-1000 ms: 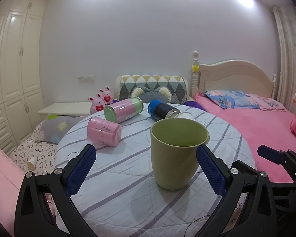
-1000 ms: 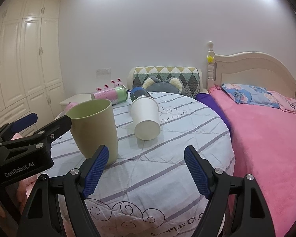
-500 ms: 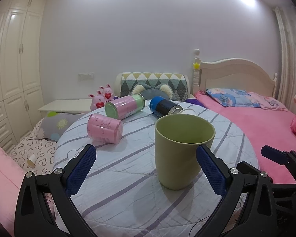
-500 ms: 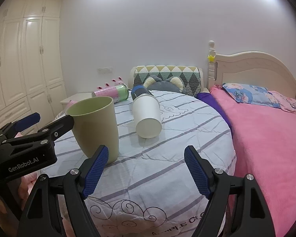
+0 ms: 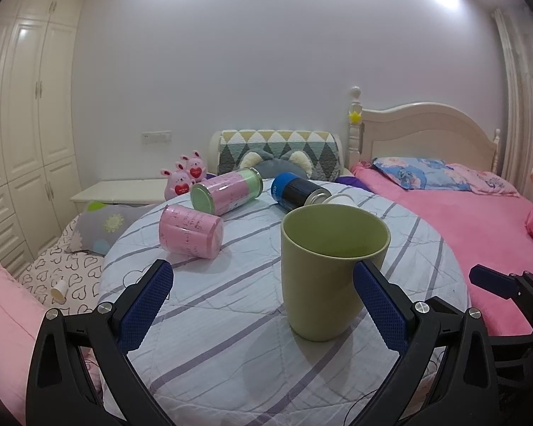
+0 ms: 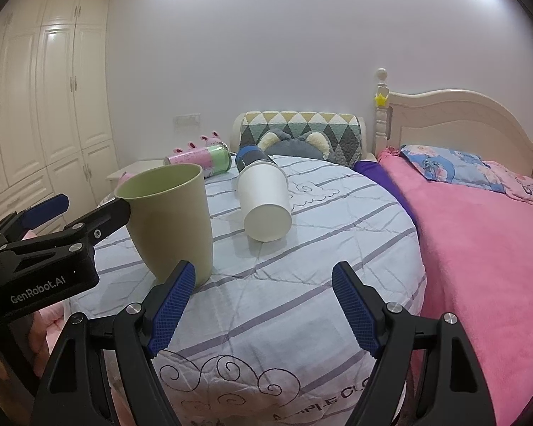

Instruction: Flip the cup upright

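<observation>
Centrally, a striped round table [image 5: 231,319] sits beside a pink bed [image 5: 462,220].

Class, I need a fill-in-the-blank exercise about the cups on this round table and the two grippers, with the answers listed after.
1. The green cup stands ____ on the table, mouth facing up.
2. The white cup lies on its ____.
3. Both the left gripper and the right gripper are ____ and hold nothing.
4. The tin lying behind the pink cup is pink and ____.

Missing words: upright; side; open; green
</observation>
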`<state>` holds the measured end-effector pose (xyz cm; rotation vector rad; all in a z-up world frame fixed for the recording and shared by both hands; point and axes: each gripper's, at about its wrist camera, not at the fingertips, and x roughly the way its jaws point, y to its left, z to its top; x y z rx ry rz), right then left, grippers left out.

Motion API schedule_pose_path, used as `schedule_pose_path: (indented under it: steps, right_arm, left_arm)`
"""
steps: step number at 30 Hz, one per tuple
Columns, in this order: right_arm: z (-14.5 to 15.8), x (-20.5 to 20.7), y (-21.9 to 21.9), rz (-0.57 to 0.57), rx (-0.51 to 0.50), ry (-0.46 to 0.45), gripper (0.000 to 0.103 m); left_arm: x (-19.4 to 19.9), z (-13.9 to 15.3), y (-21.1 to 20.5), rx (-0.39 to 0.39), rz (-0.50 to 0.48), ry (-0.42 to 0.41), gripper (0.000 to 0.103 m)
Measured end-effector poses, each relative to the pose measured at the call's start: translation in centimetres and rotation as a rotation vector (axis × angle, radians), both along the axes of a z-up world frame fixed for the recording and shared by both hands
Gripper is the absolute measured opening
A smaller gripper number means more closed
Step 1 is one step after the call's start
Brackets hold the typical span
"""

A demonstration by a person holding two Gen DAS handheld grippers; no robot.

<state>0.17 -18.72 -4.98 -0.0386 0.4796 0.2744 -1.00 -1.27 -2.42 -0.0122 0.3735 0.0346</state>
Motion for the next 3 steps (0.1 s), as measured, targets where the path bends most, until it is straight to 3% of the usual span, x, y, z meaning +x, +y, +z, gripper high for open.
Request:
schedule_pose_path:
  steps: [3]
  right_arm:
    - [-0.07, 0.09, 0.04, -0.005, -0.007, 0.002, 0.081]
  left_arm:
    - [-0.02, 0.01, -0.01, -0.001, 0.001, 0.002, 0.102]
